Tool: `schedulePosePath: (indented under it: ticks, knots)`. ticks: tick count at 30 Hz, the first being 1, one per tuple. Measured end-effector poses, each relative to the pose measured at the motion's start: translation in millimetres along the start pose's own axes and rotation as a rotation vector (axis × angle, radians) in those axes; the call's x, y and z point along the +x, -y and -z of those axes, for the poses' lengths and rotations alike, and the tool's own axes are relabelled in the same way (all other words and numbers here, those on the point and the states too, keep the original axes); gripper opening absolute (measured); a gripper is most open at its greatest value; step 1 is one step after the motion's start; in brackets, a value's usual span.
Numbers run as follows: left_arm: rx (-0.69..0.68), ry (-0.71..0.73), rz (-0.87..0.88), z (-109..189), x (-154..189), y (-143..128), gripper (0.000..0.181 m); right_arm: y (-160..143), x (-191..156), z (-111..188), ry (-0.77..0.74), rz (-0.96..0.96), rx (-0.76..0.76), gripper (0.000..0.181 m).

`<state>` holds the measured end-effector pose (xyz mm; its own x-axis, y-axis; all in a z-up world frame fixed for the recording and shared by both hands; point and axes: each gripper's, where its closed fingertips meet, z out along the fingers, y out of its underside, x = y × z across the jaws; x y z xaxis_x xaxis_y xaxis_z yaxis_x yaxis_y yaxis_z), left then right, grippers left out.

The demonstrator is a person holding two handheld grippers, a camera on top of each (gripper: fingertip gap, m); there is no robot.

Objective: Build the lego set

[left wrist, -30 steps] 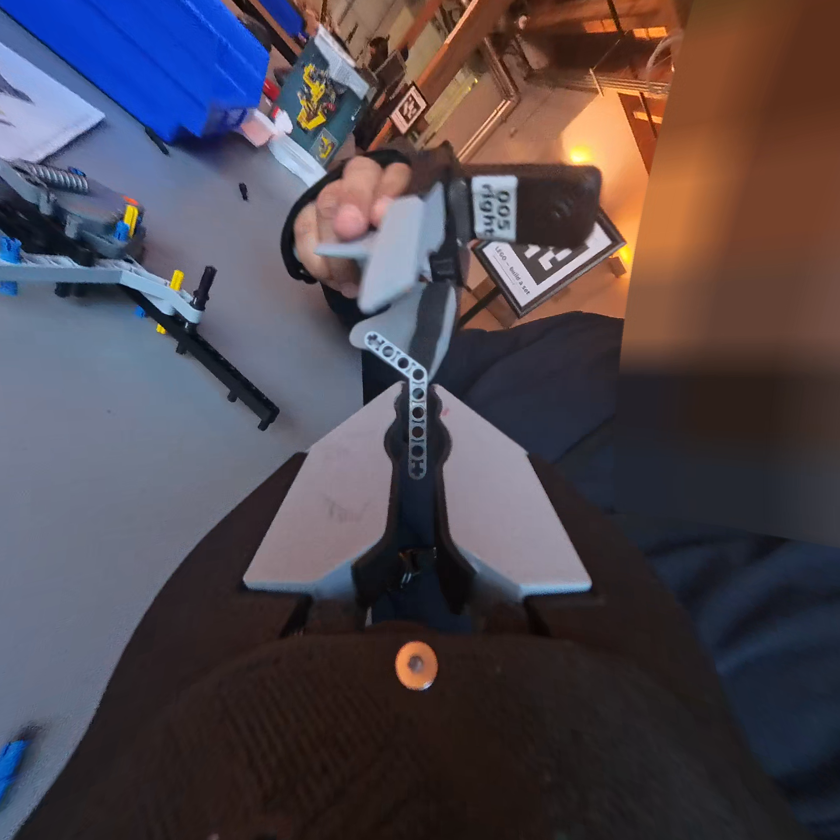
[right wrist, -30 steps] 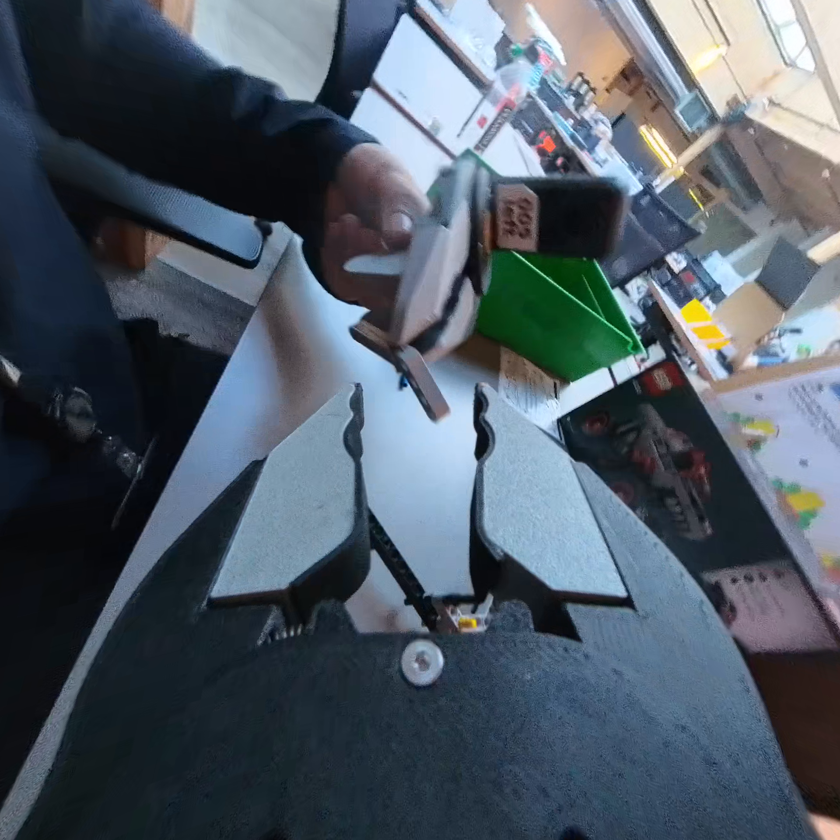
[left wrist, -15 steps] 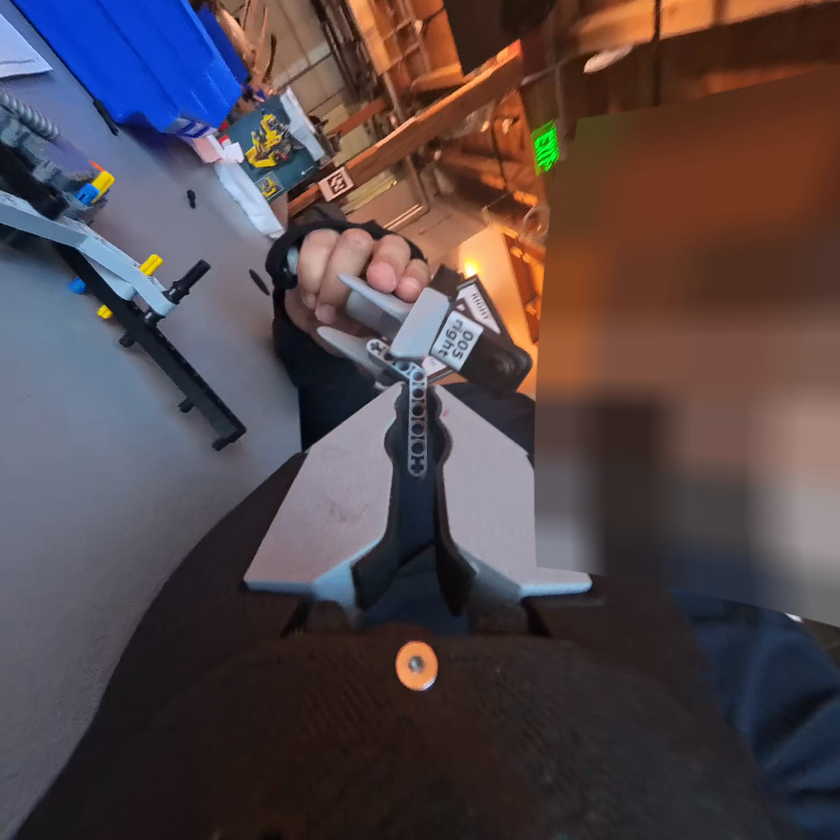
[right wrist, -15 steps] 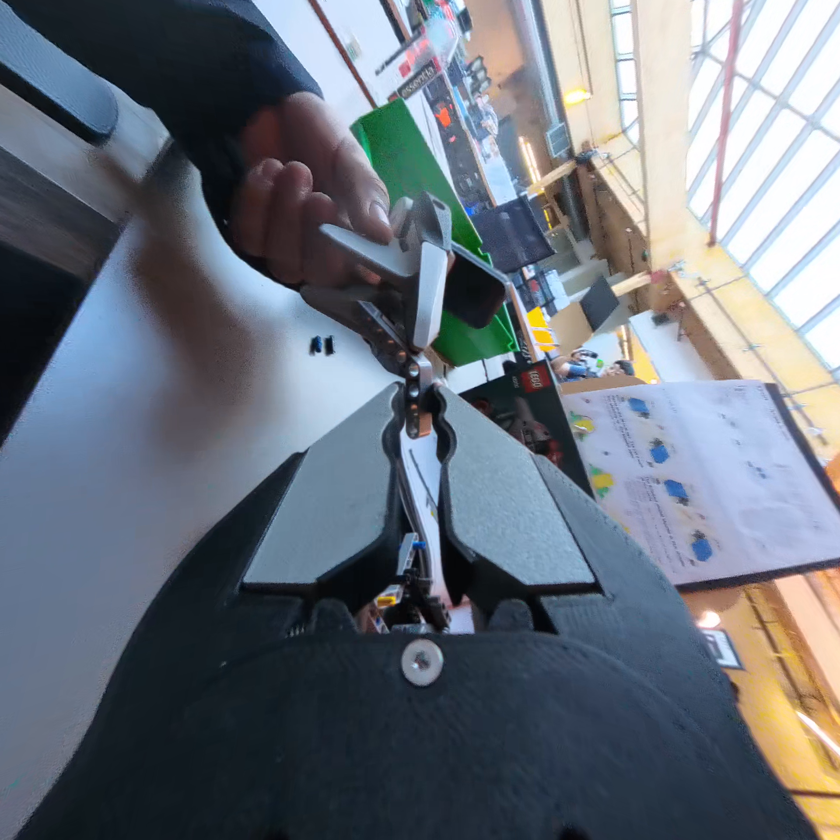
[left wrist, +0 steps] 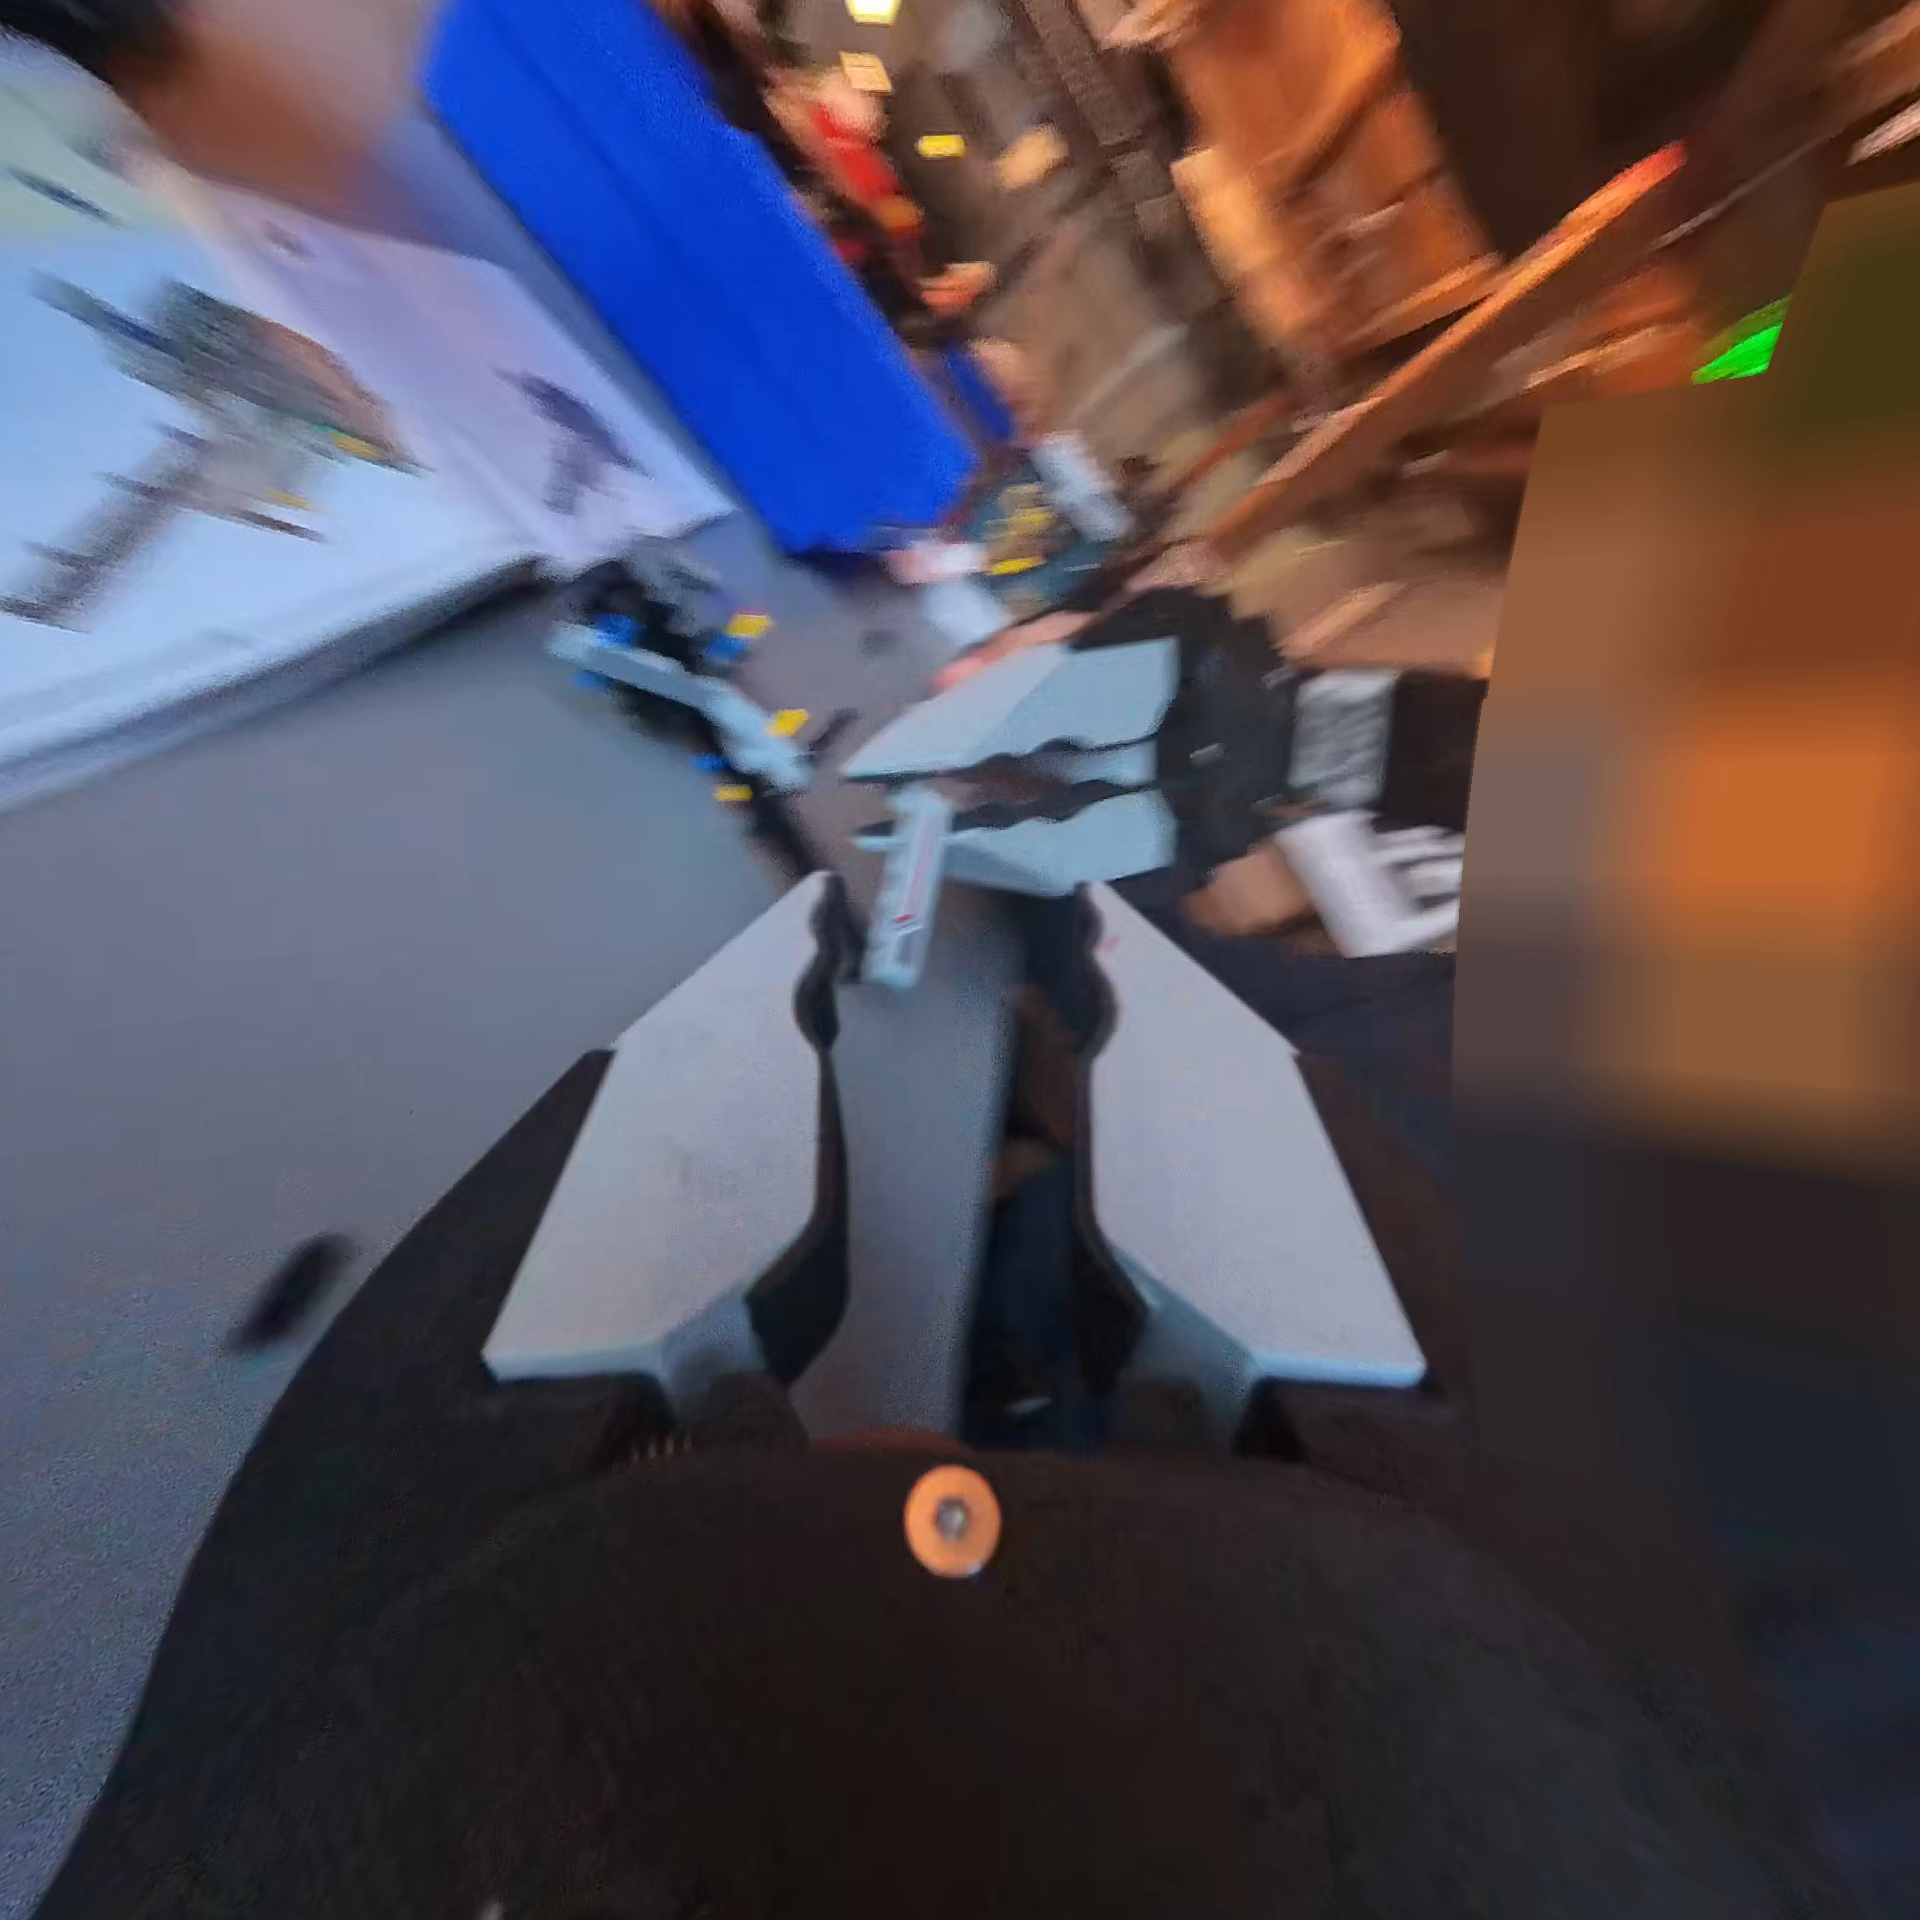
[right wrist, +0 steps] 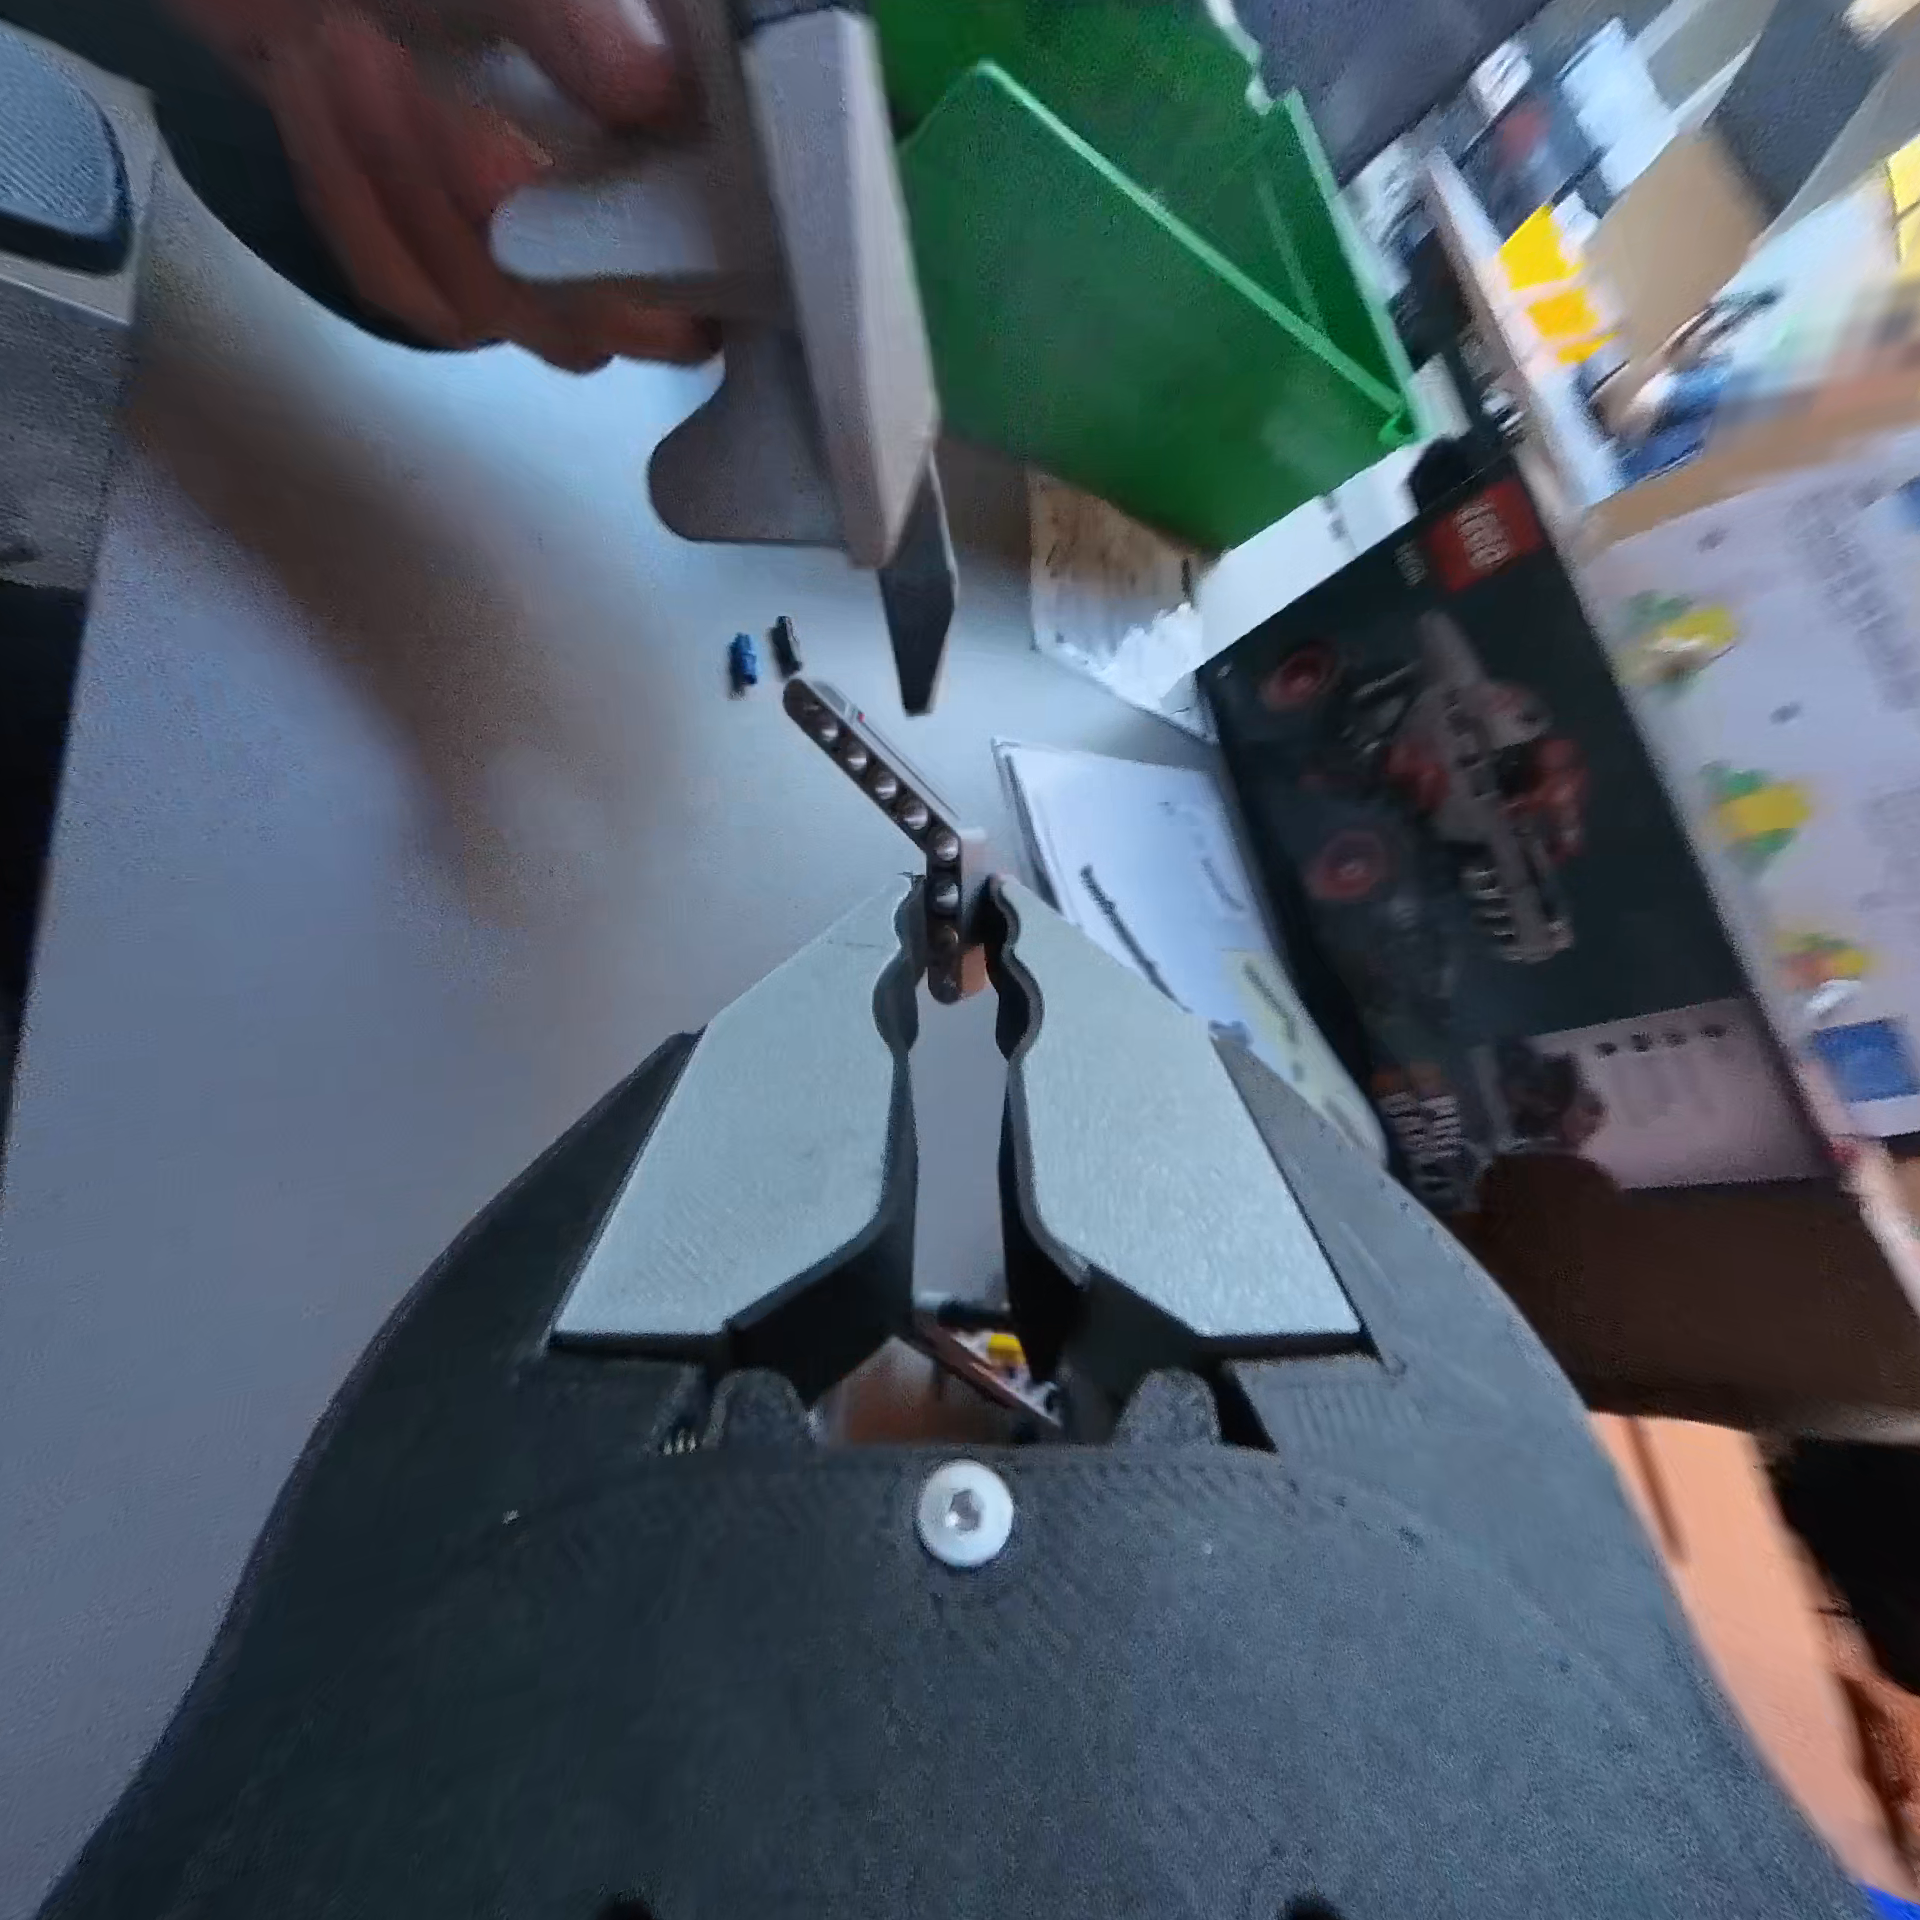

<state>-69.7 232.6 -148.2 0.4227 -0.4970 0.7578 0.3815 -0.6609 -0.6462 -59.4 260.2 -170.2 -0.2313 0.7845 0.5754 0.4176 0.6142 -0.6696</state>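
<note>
A grey bent beam with a row of holes point(right wrist: 883, 790) is pinched at its lower end between the tips of my right gripper point(right wrist: 951, 899), which is shut on it above the grey table point(right wrist: 312, 935). My left gripper point(left wrist: 956, 925) is open and empty, with a wide gap between its fingers. In the blurred left wrist view the right gripper point(left wrist: 868, 800) comes in from the right just ahead, holding the beam point(left wrist: 906, 894). The part-built lego model point(left wrist: 686, 675) lies on the table beyond. In the right wrist view the left gripper point(right wrist: 920, 623) hangs just above the beam, held by a hand point(right wrist: 416, 156).
A blue pin point(right wrist: 740, 662) and a black pin point(right wrist: 784, 644) lie on the table. A green bin point(right wrist: 1091, 312), the dark lego box point(right wrist: 1455, 831) and a booklet point(right wrist: 1143, 883) stand to the right. A blue bin point(left wrist: 675, 260) and an open instruction sheet point(left wrist: 208, 468) lie at the far left.
The beam has passed from my left gripper to my right. The left gripper has opened and drawn back, swinging toward the model. The right gripper has closed on the beam's end.
</note>
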Motion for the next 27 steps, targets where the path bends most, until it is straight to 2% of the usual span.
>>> schedulePosePath:
  ticks: [1,5,8,10,13,16,23,27]
  knots:
    - [-0.004,0.135,-0.104,9,-11,0,0.053,0,-3,-4,0.052,-0.042,-0.024,0.008]
    - [-0.053,0.413,-0.398,26,-23,-7,0.052,3,-20,-21,0.28,-0.185,-0.139,0.008]
    - [-0.16,0.526,-0.547,26,-29,-26,0.042,4,-21,-34,0.359,-0.325,-0.213,0.008]
    - [-0.215,0.57,-0.638,26,-32,-37,0.034,16,-27,-39,0.449,-0.425,-0.188,0.008]
    - [-0.209,0.674,-0.756,32,-40,-37,0.022,25,-38,-43,0.534,-0.457,-0.191,0.008]
    - [-0.188,0.73,-0.787,41,-44,-37,0.008,25,-45,-51,0.545,-0.447,-0.221,0.008]
    - [-0.151,0.849,-0.783,65,-46,-41,0.007,26,-61,-73,0.611,-0.416,-0.309,0.006]
    - [-0.201,0.889,-0.649,79,-59,-60,0.006,20,-65,-78,0.575,-0.285,-0.36,0.013]
